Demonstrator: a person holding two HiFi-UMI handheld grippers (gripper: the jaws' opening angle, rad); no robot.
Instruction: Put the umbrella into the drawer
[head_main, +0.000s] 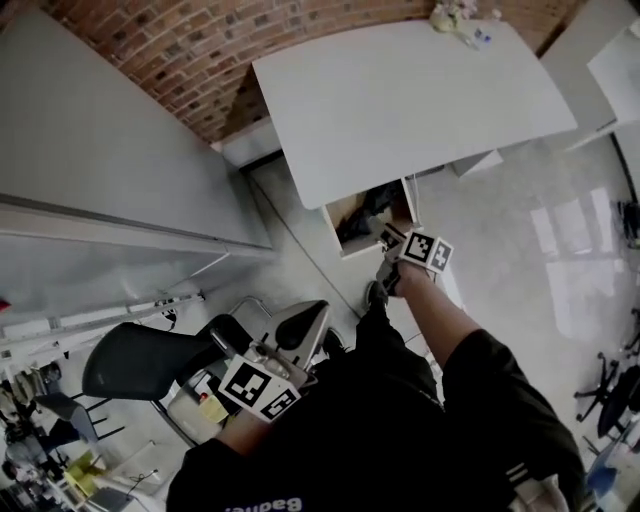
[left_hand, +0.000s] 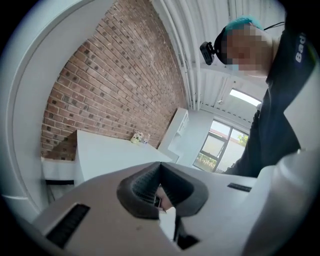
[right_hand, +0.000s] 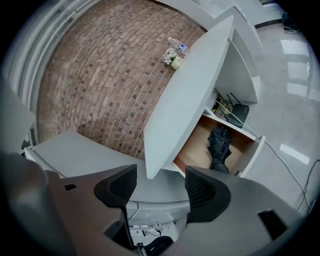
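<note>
- Left gripper (left_hand: 160, 166): its own view shows the two dark ribbed pads clenched tip to tip. Only a small pale slit shows below the tips, and I cannot tell whether anything sits in it. In the head view it is low and close to the body, just beside a black chair (head_main: 145, 360).
- Only the left gripper view shows the person's dark top and a head-mounted camera (left_hand: 207, 52). White lettering on the top is cut off at the frame edge and cannot be read whole. A window (left_hand: 217, 147) with greenery outside shows there too.
- Right gripper (right_hand: 160, 176): the jaws stand wide apart with nothing between them. The head view places it at arm's reach, just in front of the drawer, with its marker cube facing up.
- Drawer (right_hand: 250, 150): it is pulled out past the edge of the white table (right_hand: 185, 95), and its wood-coloured inside is open to the view.
- Umbrella (right_hand: 220, 144): black and folded, it lies inside the drawer toward its right side. The head view shows it only as a dark shape.
- A shelf space (right_hand: 227, 107) beyond the drawer, holding cables and a dark object, shows only in the right gripper view.
- Glossy floor (head_main: 540, 230) lies open to the right of the drawer. On the left, a grey-white cabinet (head_main: 100, 180) closes that side in.
- Small items (right_hand: 175, 54) stand at the table's far end against the brick wall (right_hand: 115, 75). Any labels on them are too small to read.
</note>
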